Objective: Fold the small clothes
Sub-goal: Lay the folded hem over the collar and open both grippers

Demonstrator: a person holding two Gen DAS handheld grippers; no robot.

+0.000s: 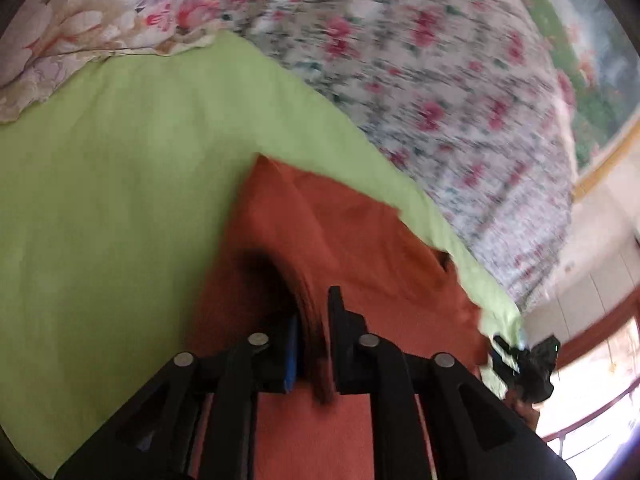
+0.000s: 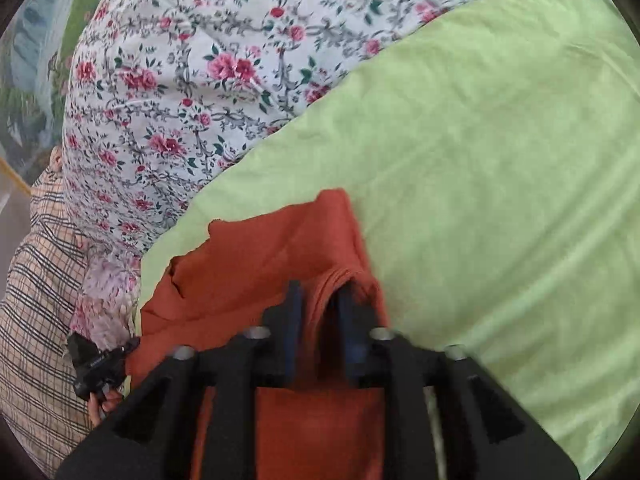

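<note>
- We see one rust-orange garment, a soft matte knit, lying on a light green sheet whose weave looks fine and faintly creased.
- The garment sits near the green sheet's edge where it meets a white quilt printed with pink roses and grey vines; one corner of the garment points toward the sheet's middle.
- The left gripper is black plastic with blue pads on its fingers; its jaws are clamped on a bunched fold of the orange cloth, which stands up between them as a dark ridge.
- The right gripper is built the same; its jaws pinch a raised hem of the same garment, lifting it into a small tent.
- Both tools angle downward over the sheet, and each has four round metal pins across its linkage.
- In the right wrist view, the other gripper shows at the garment's far side, with fingertips of the hand behind it.
- We count one checked beige fabric beyond the quilt, and one paler floral cloth at the green sheet's far corner.
- The left view is blurred.
</note>
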